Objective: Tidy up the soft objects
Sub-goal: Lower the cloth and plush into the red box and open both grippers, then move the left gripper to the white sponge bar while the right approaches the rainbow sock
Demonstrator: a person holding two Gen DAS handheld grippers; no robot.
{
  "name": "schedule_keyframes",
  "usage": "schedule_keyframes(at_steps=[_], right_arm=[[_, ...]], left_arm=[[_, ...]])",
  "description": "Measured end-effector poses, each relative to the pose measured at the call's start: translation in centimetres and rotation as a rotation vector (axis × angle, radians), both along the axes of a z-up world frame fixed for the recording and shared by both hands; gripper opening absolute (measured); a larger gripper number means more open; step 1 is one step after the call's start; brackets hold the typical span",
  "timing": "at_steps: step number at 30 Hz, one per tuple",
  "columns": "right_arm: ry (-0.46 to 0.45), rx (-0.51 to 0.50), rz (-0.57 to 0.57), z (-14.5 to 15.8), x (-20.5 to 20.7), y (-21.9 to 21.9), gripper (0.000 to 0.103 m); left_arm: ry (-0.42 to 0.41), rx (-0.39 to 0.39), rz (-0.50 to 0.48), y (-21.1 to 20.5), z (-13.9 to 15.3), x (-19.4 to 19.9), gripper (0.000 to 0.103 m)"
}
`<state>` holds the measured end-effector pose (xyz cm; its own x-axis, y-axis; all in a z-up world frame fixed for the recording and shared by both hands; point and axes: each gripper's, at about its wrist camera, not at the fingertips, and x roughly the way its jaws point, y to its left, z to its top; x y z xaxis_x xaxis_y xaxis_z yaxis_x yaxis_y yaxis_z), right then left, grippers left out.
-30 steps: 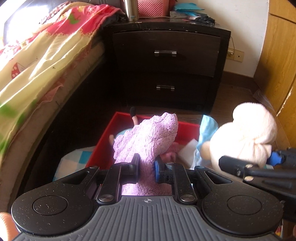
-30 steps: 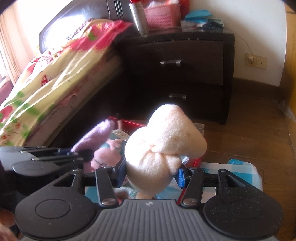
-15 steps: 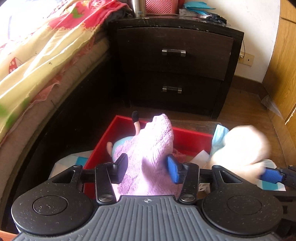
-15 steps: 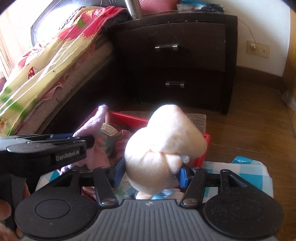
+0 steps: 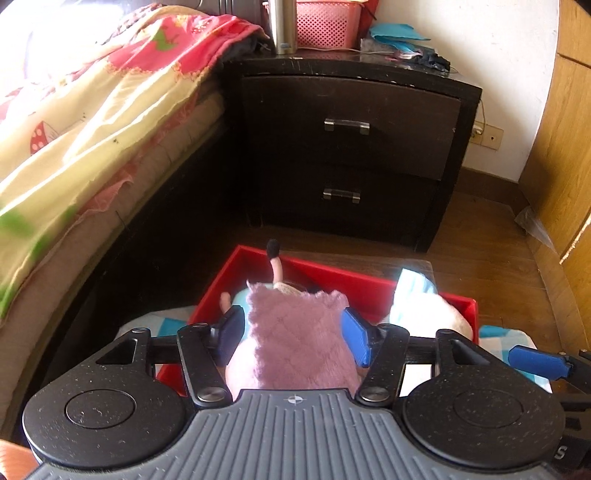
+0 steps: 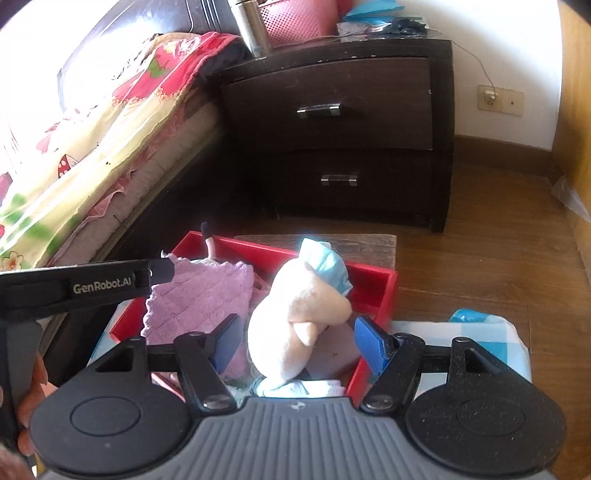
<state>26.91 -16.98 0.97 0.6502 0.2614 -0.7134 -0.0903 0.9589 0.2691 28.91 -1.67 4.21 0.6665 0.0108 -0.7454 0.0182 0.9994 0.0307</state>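
Observation:
A red box (image 5: 332, 275) (image 6: 373, 284) stands on the floor by the bed. My left gripper (image 5: 293, 334) is open over it, its pads on either side of a purple plush cloth (image 5: 295, 343) that lies in the box. My right gripper (image 6: 301, 343) is open too, and a cream plush toy (image 6: 295, 325) with a light blue part sits in the box between its spread pads. The purple cloth (image 6: 199, 299) lies left of the cream toy, which also shows in the left wrist view (image 5: 447, 314). A pink doll limb (image 5: 275, 264) sticks up from the box.
A dark two-drawer nightstand (image 5: 351, 147) stands behind the box, with a pink basket (image 5: 325, 22) and a steel flask (image 5: 282, 26) on top. The bed with a flowered quilt (image 5: 92, 110) runs along the left. A blue checked cloth (image 6: 480, 339) lies right of the box on the wooden floor.
Both grippers have opened and moved down over the red box. The purple cloth and the cream toy have been let go and now rest in the box.

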Motion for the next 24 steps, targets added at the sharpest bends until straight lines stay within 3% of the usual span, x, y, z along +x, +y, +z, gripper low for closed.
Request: schedule_keyframes(at_steps=[9, 16, 20, 24], right_arm=[[0.034, 0.028, -0.023, 0.6, -5.2, -2.2, 0.046], [0.088, 0.048, -0.063, -0.7, -12.1, -4.9, 0.047], [0.14, 0.008, -0.102, -2.2, -15.1, -6.2, 0.047], [0.159, -0.059, -0.125, -3.0, -16.8, -7.2, 0.048]], left_arm=[[0.091, -0.019, -0.097, -2.2, -0.8, -5.4, 0.059], [0.223, -0.103, -0.177, -5.0, -3.8, -11.6, 0.059], [0.304, -0.167, -0.189, -6.8, -6.5, -14.6, 0.059], [0.324, -0.156, -0.214, -9.0, -8.1, -16.0, 0.058]])
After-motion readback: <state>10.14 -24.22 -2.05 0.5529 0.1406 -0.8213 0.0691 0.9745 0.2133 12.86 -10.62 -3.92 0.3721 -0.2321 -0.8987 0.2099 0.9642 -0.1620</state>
